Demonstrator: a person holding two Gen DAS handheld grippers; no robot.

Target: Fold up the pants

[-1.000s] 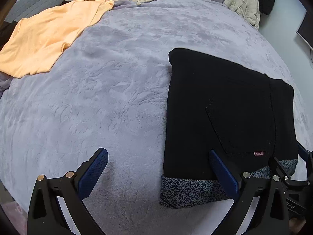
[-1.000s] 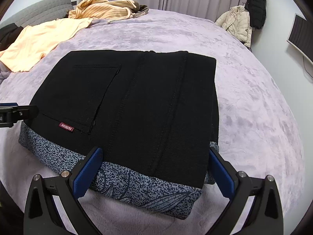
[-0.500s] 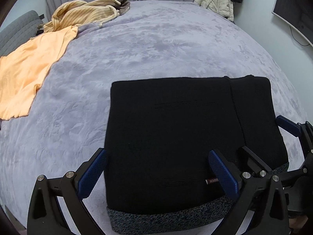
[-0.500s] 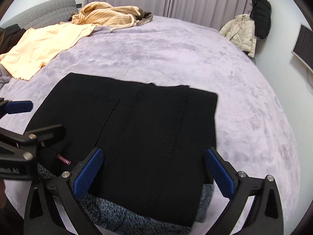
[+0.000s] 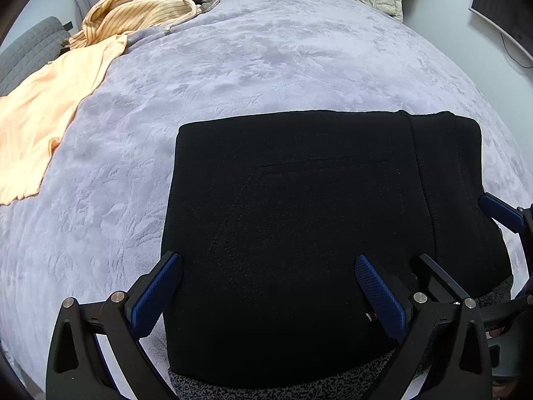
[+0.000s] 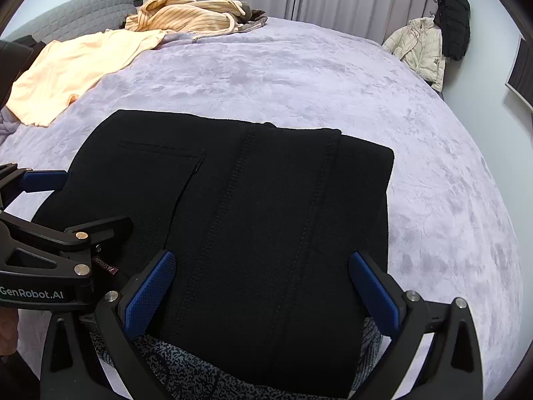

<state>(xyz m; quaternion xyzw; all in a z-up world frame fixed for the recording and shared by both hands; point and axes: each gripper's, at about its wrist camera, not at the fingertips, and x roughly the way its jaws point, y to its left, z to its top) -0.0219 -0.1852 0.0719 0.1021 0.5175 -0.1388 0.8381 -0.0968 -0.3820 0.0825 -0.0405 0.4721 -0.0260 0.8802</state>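
Black pants (image 5: 299,233) lie folded into a flat square on the lilac bed cover (image 5: 266,66). A grey speckled lining (image 5: 299,390) shows along their near edge. My left gripper (image 5: 268,295) is open and hovers over the near left part of the pants, with nothing between its blue pads. In the right wrist view the pants (image 6: 266,216) show a back pocket and a small red label (image 6: 106,266). My right gripper (image 6: 261,293) is open over the near right part, also holding nothing. Each gripper appears in the other's view: left gripper (image 6: 83,200), right gripper (image 5: 456,230).
An orange shirt (image 5: 43,116) lies spread at the bed's left side, and a striped yellow garment (image 5: 143,10) is heaped at the far left. A grey headboard (image 6: 83,10) stands behind them. Jackets (image 6: 429,46) hang by the curtains at the far right. Bare cover lies beyond the pants.
The left gripper has swung right from beside the pants to over them. The right gripper has drawn back a little. Both stayed open and the pants lie as before.
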